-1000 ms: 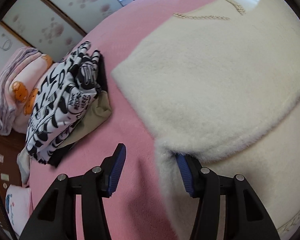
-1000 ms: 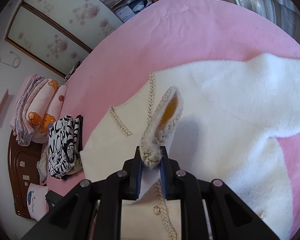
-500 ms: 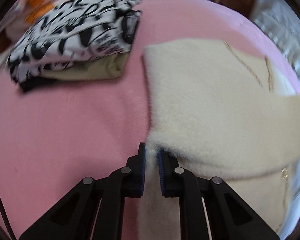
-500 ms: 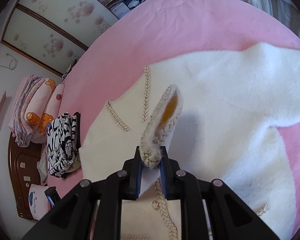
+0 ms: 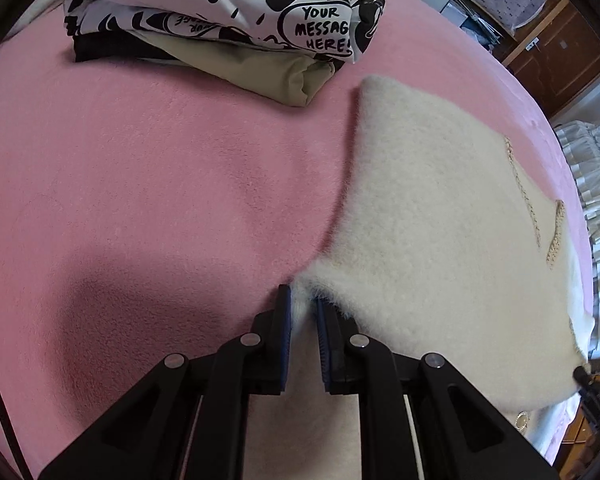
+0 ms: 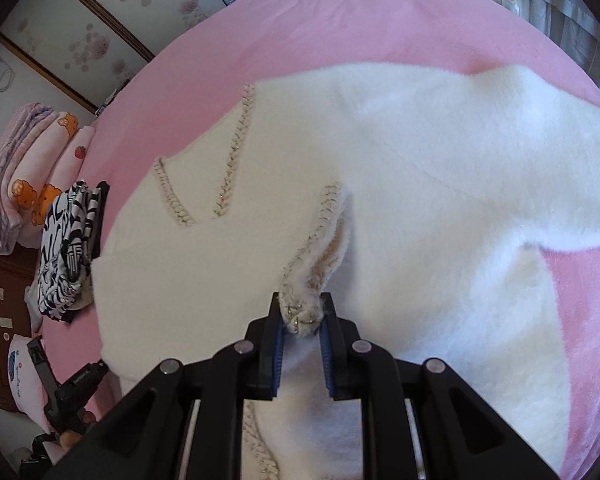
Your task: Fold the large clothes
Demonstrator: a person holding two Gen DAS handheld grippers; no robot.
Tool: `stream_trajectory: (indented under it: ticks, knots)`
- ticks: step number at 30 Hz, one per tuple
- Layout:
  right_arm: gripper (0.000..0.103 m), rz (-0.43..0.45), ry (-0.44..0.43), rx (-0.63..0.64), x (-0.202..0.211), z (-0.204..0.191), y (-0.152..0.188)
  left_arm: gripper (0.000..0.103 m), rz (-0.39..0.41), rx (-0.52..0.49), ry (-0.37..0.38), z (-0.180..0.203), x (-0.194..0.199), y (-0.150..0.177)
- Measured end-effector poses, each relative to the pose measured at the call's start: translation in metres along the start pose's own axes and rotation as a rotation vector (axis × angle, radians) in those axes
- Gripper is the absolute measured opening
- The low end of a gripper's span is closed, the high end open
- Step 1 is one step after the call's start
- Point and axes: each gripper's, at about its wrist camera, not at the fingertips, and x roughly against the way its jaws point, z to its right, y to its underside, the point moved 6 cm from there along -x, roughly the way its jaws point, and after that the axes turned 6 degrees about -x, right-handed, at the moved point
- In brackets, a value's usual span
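A large cream fluffy cardigan [image 6: 420, 160] with braided trim lies spread on the pink bed [image 6: 340, 20]. It also shows in the left wrist view [image 5: 428, 200]. My left gripper [image 5: 302, 308] is shut on the cardigan's fuzzy side edge, low on the bed. My right gripper [image 6: 302, 320] is shut on a bunched fold of the braided front edge [image 6: 324, 232], held a little above the garment. The left gripper also shows in the right wrist view [image 6: 76, 384] at the lower left.
A stack of folded clothes, black-and-white print on top [image 5: 228, 4] over an olive piece [image 5: 276, 72], lies on the bed beyond the cardigan's corner. Folded pink blankets [image 6: 32, 168] and a dark wooden cabinet [image 6: 0, 300] stand at the left. Curtains [image 5: 596, 184] hang right.
My left gripper closed on the cardigan's side edge and swung towards the folded stack. My right gripper kept its hold and dropped lower, so the pinched fold looks shorter.
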Motion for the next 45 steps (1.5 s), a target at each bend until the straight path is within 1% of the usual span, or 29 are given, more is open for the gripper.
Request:
stream_trajectory:
  ticks: [3,6,7,8,9,11,15,17,19,22,23,24,25,27,30,31,33,35,36,37,38,39,40,41,42,44,45]
  knots:
    - [0.015,0.009,0.039,0.035,-0.008,0.007,0.007,0.011,-0.014,-0.005,-0.002,0.004,-0.002,0.0]
    - [0.015,0.023,0.062,0.033,-0.016,0.013,0.01,0.011,-0.014,-0.035,-0.026,0.011,-0.004,0.001]
    - [0.015,0.027,0.066,0.026,-0.019,0.015,0.01,0.011,-0.015,-0.036,-0.029,0.009,-0.004,-0.004]
    - [0.015,0.03,0.065,0.014,-0.022,0.017,0.009,0.011,-0.015,-0.03,-0.032,0.01,-0.004,-0.004]
    - [0.015,0.034,0.062,-0.003,-0.024,0.02,0.007,0.011,-0.017,-0.027,-0.033,0.008,-0.005,-0.012]
    - [0.015,0.045,0.052,-0.027,-0.029,0.022,0.002,0.011,-0.015,-0.026,-0.037,0.009,-0.006,-0.012]
    - [0.015,0.064,0.061,0.0,-0.035,0.017,-0.01,0.012,-0.017,-0.035,-0.047,0.015,-0.012,-0.011]
    - [0.015,0.057,0.065,0.0,-0.04,0.017,-0.012,0.012,-0.012,-0.044,-0.051,0.019,-0.014,-0.011]
    - [0.016,0.036,0.056,-0.039,-0.045,0.021,-0.012,0.012,0.005,-0.067,-0.054,0.025,-0.009,-0.011]
    - [0.017,0.023,0.048,-0.087,-0.041,0.025,-0.01,0.013,0.032,-0.086,-0.063,0.03,0.005,-0.011]
    - [0.017,0.014,0.05,-0.089,-0.039,0.025,-0.009,0.016,0.037,-0.092,-0.087,0.032,0.011,-0.01]
    - [0.022,0.008,0.059,-0.089,-0.037,0.024,-0.009,0.021,0.044,-0.097,-0.104,0.033,0.018,-0.01]
    - [0.026,0.007,0.078,-0.092,-0.033,0.024,-0.009,0.023,0.051,-0.097,-0.11,0.036,0.024,-0.009]
    - [0.031,0.018,0.1,-0.098,-0.023,0.024,-0.007,0.037,0.064,-0.09,-0.111,0.044,0.041,-0.005]
    - [0.042,0.041,0.11,-0.076,-0.005,0.022,-0.005,0.043,0.059,-0.103,-0.09,0.06,0.058,0.003]
    - [0.042,0.056,0.107,-0.054,0.001,0.018,-0.004,0.044,0.052,-0.113,-0.079,0.066,0.064,0.007]
    - [0.042,0.077,0.07,0.0,0.012,0.008,-0.001,0.045,0.028,-0.138,-0.045,0.085,0.065,0.013]
    - [0.042,0.047,-0.049,0.059,0.015,-0.012,0.008,0.045,-0.002,-0.164,-0.001,0.1,0.066,0.019]
    - [0.041,0.019,-0.107,0.092,0.014,-0.023,0.014,0.045,-0.016,-0.176,0.024,0.107,0.067,0.024]
    - [0.036,-0.005,-0.149,0.133,0.012,-0.035,0.022,0.044,-0.03,-0.19,0.051,0.114,0.069,0.031]
    - [0.03,-0.016,-0.166,0.172,0.01,-0.045,0.028,0.044,-0.042,-0.211,0.072,0.123,0.066,0.033]
    - [0.017,-0.023,-0.177,0.216,0.006,-0.056,0.035,0.044,-0.048,-0.235,0.083,0.132,0.063,0.035]
    - [0.01,-0.03,-0.182,0.253,0.003,-0.066,0.041,0.042,-0.048,-0.255,0.093,0.14,0.06,0.036]
    - [0.008,-0.039,-0.192,0.287,-0.001,-0.076,0.048,0.035,-0.049,-0.272,0.105,0.147,0.056,0.038]
    - [0.005,-0.048,-0.209,0.31,-0.004,-0.086,0.054,0.023,-0.057,-0.281,0.121,0.153,0.052,0.038]
    - [0.004,-0.053,-0.251,0.343,-0.01,-0.105,0.064,0.009,-0.094,-0.283,0.161,0.162,0.041,0.038]
    - [0.004,-0.055,-0.265,0.353,-0.012,-0.111,0.07,0.009,-0.112,-0.283,0.185,0.166,0.036,0.037]
